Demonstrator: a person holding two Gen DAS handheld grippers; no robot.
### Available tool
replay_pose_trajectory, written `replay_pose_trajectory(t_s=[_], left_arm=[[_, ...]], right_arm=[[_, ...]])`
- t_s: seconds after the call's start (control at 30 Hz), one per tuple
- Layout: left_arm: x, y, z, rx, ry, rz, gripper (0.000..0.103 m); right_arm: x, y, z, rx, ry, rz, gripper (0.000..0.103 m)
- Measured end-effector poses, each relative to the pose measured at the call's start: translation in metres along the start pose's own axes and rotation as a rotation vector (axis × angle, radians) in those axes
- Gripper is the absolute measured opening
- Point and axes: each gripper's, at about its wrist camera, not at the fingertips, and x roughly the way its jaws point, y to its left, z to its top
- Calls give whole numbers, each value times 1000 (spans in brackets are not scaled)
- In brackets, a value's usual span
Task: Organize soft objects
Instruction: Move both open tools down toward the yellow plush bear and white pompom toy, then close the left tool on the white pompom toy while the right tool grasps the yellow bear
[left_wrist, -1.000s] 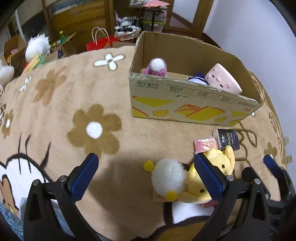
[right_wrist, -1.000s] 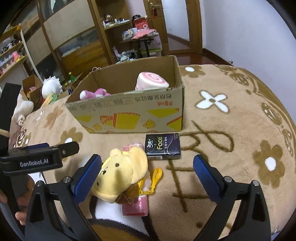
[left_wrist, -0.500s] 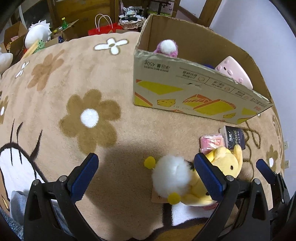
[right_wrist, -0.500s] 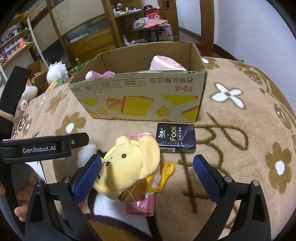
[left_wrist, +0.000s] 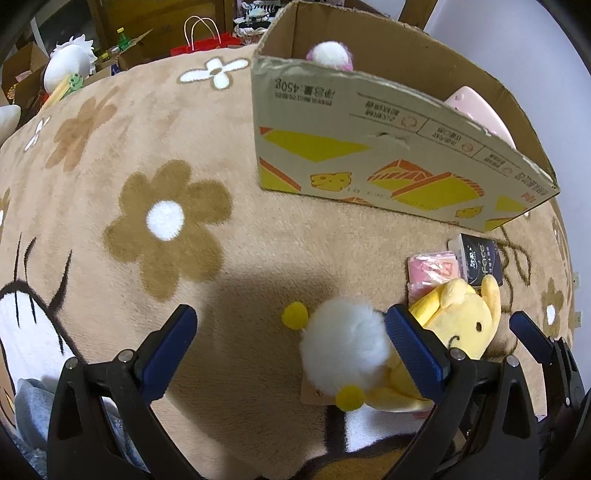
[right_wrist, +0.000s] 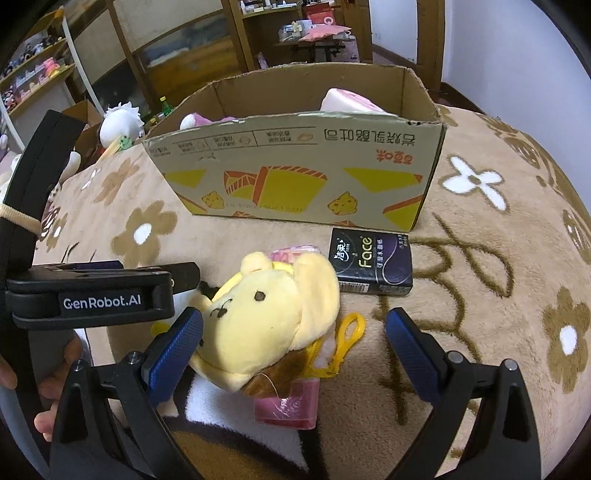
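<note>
A white fluffy plush (left_wrist: 345, 349) with yellow pom-poms lies on the blanket between my left gripper's (left_wrist: 291, 349) open fingers, close to the right finger. A yellow bear plush (right_wrist: 267, 314) lies beside it, between my right gripper's (right_wrist: 293, 341) open fingers, against the left finger; it also shows in the left wrist view (left_wrist: 461, 317). A cardboard box (right_wrist: 295, 173) stands beyond, holding a pink-and-white plush (left_wrist: 328, 53) and a pink roll plush (right_wrist: 351, 101).
A dark tissue pack (right_wrist: 371, 262) and a pink tissue pack (left_wrist: 432, 267) lie in front of the box. A second pink packet (right_wrist: 290, 400) lies under the bear. The floral blanket (left_wrist: 166, 218) covers the surface. Shelves, bags and toys stand behind.
Both grippers have moved forward and lower toward the two plushes; the box and plushes look larger. The fingers stay open.
</note>
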Motion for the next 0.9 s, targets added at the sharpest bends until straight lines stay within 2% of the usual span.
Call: replay_pose_trajectory(t_s=[0.13,0.4,0.47,0.5,0.6,0.9], left_arm=[[4,0,-1,9,-23,36,100],[16,0,-2,2,-8,30,101],[20,3,-1,-19,5,18,101],[21,5,-1,-29,12,10,100],[25,10,0,-48,42,-29,93],[30,10,-2,-51,84,-102,72]], right_arm=[[5,1,-1,-4,16,-5,103],[9,2,-2,-15,31,-5,103],[9,4,-2,-26,28,10,94],[9,5,-2,-34,31,34,83],[10,12,-4,-67,44,62,71],[9,12,-6,-73,49,60,64]])
